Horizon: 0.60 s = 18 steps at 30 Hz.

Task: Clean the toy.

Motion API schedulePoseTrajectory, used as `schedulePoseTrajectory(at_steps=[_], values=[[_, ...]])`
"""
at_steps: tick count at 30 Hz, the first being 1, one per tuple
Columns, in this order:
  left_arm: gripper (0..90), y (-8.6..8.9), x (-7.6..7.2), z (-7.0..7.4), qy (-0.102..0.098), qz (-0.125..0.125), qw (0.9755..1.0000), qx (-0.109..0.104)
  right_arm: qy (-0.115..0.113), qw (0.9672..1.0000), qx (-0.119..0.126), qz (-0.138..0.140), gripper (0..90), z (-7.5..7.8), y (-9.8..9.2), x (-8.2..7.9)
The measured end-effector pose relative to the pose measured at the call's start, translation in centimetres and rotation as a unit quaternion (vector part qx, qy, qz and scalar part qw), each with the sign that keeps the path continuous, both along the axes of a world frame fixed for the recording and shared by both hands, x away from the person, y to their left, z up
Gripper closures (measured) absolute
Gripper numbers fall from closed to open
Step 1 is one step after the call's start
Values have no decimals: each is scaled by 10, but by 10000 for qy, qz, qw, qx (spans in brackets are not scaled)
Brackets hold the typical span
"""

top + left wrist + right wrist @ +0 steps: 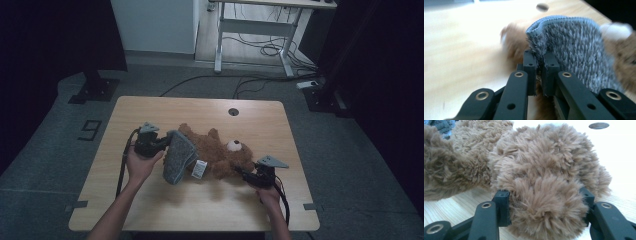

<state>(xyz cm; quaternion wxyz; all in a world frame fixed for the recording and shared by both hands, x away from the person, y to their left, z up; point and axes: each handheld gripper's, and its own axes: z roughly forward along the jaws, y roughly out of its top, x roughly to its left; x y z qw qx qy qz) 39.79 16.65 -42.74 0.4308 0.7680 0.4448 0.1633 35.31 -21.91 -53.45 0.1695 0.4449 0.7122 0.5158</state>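
A brown teddy bear lies on the wooden table, its white snout facing up. Over its left end stands a grey fuzzy cloth with a pale blue hem, and a white label shows beside it. My left gripper is shut on the cloth's edge; in the left gripper view the jaws pinch the grey cloth just below the hem. My right gripper is shut on a rounded furry part of the bear at its right end, pads pressed into the fur.
A round cable hole lies in the table's far middle. The front strip of the table in front of the bear is bare wood. On the floor behind stand a white desk frame, loose cables and two black stand bases.
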Motion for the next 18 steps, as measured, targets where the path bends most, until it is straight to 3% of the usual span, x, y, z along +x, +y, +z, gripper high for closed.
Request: schedulePoseTrajectory(at_steps=[3, 6, 8, 11, 13, 16, 18], values=[[832, -25, 9, 13, -154, -188, 9997, 73, -21, 10000, -27, -6, 463, 0, 0, 0], [831, -51, 22, 17, -126, -344, 9993, 108, -48, 10000, -67, 9, 462, 0, 1, -1], [831, -65, 31, 13, -29, -406, 9991, 135, -66, 9999, -78, 26, 460, 0, 0, -1], [831, -81, 41, -9, 260, -470, 9981, 302, -78, 9999, -110, 68, 452, 0, 0, -1], [833, -83, 43, -23, 378, -442, 9978, 316, -72, 9998, -145, 113, 428, 0, -1, -1], [837, -74, 40, -37, 479, -358, 9982, 68, -119, 9995, -285, 114, 293, 4, -2, -4], [839, -68, 35, -41, 488, -377, 9981, 19, 159, 9998, 21, 100, 220, 8, -5, -3]])
